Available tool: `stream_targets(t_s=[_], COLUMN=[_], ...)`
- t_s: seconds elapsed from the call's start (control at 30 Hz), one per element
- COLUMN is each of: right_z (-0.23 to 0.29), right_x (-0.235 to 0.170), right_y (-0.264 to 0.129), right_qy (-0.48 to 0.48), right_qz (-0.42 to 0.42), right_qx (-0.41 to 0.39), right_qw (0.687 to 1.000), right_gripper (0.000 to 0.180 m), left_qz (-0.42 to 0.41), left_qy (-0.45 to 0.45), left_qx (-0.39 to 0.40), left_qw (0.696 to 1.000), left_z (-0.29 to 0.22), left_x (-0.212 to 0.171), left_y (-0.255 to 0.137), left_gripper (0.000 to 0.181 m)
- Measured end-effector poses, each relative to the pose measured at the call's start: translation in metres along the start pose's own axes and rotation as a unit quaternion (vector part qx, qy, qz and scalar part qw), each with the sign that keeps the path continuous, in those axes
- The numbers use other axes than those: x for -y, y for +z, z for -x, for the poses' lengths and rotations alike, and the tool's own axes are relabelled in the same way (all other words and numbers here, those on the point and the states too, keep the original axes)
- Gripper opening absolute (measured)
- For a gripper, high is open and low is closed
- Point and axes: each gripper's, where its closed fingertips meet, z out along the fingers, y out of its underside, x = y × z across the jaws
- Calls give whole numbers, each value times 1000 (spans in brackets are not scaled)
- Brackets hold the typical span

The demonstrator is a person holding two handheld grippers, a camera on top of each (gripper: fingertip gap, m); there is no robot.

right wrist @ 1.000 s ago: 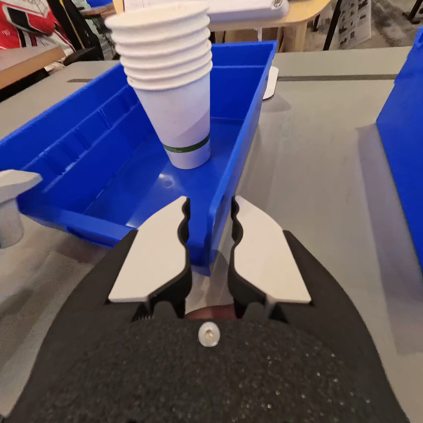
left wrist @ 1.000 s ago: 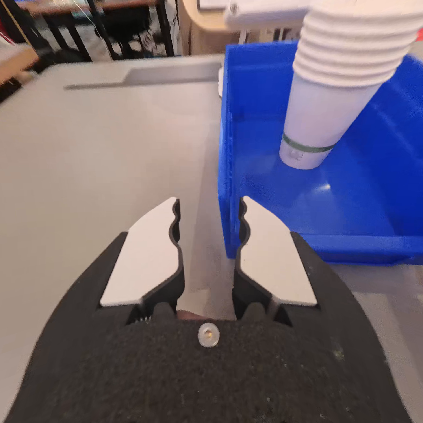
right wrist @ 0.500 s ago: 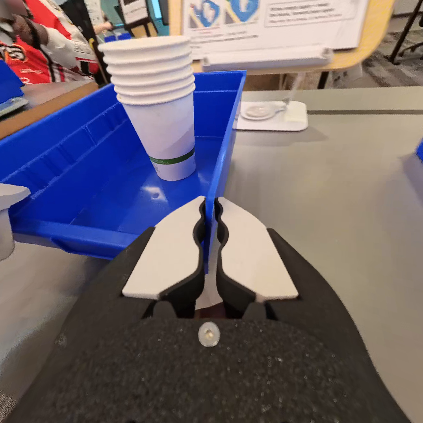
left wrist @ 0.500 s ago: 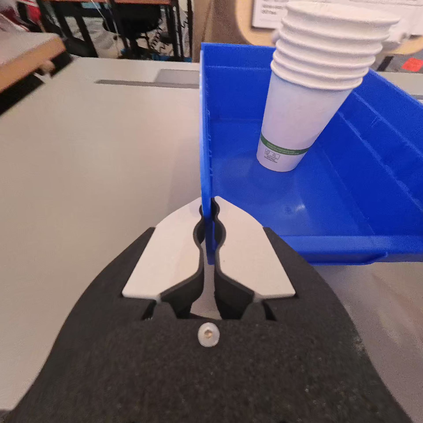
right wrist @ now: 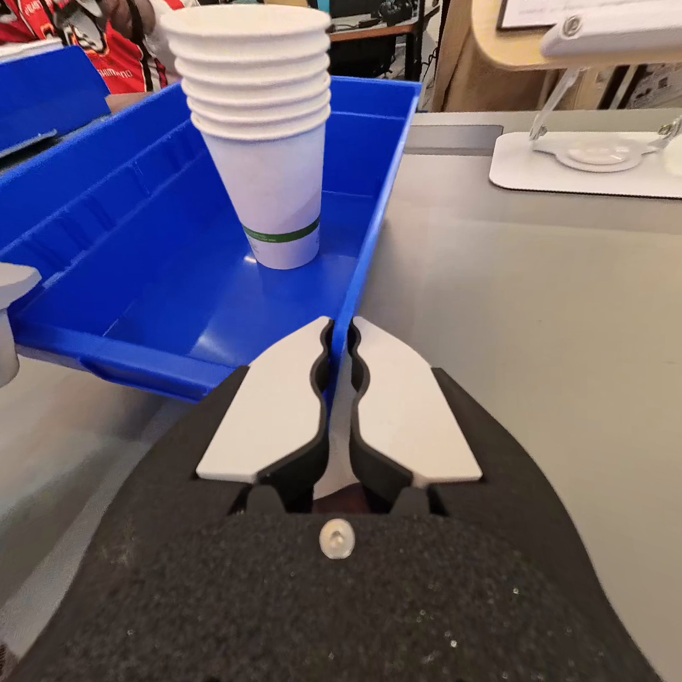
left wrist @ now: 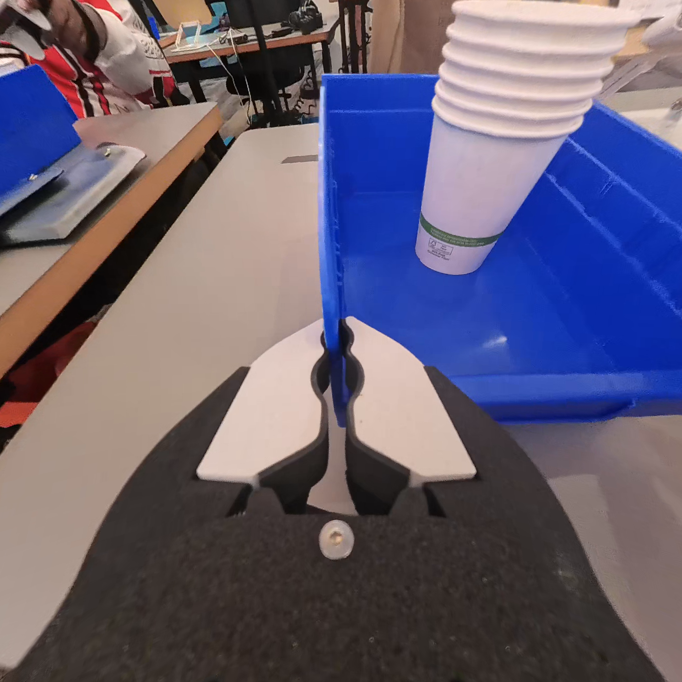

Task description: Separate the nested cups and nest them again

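Note:
A stack of several nested white paper cups (left wrist: pixel 498 166) with a green band near the base stands upright in a blue plastic bin (left wrist: pixel 553 332). My left gripper (left wrist: pixel 334 324) is shut on the bin's left side wall near the front corner. My right gripper (right wrist: pixel 341 323) is shut on the bin's right side wall (right wrist: pixel 372 206) near the front corner. The cup stack (right wrist: pixel 265 166) stands toward the bin's far right side in the right wrist view. Part of the left gripper (right wrist: pixel 14 284) shows at that view's left edge.
The bin is over a grey table (left wrist: pixel 221 295). A white flat stand (right wrist: pixel 590 162) sits on the table at the back right. A neighbouring desk holds another blue bin (left wrist: pixel 33 129). A person in a red and white shirt (left wrist: pixel 92 73) sits behind it.
Both grippers went from open to shut on the bin's side walls. Both views have since tilted up and show more of the room behind, with the cups nearer.

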Motion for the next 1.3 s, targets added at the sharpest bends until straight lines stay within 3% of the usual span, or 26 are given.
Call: stream_targets(t_s=[0.3, 0.47, 0.57, 0.7, 0.8, 1.0, 1.13, 1.3], right_z=[-5, 1, -13, -54, -119, -243, -293, -304], right_x=[-1, -2, 6, 27, 37, 20, 9, -10], right_y=[9, 4, -21, -82, -120, -165, -184, -193], right_qy=[-11, -16, -25, -41, -71, -90, -74, -25], right_qz=[7, 5, -5, -38, -59, -15, -3, 8], right_qx=[1, 56, 79, 138, 127, 102, 53, 41], right_qw=[1000, 998, 997, 989, 988, 991, 996, 999], right_gripper=[9, 24, 37, 40, 48, 63, 65, 66], left_qz=[22, 26, 38, -24, -42, -26, -2, -4], left_qy=[-43, -45, -45, -98, -139, -139, -116, -107], left_qx=[-35, -38, -6, 45, -29, -212, -221, -218], left_qw=[998, 998, 998, 994, 989, 967, 968, 970], left_z=[-3, -4, 5, 16, -40, -223, -290, -317], left_x=[-21, -20, -21, 5, 24, 26, 16, 18], left_y=[28, 31, 22, -32, -59, -79, -73, -71], left_gripper=[3, 8, 37, 45, 60, 71, 70, 71])
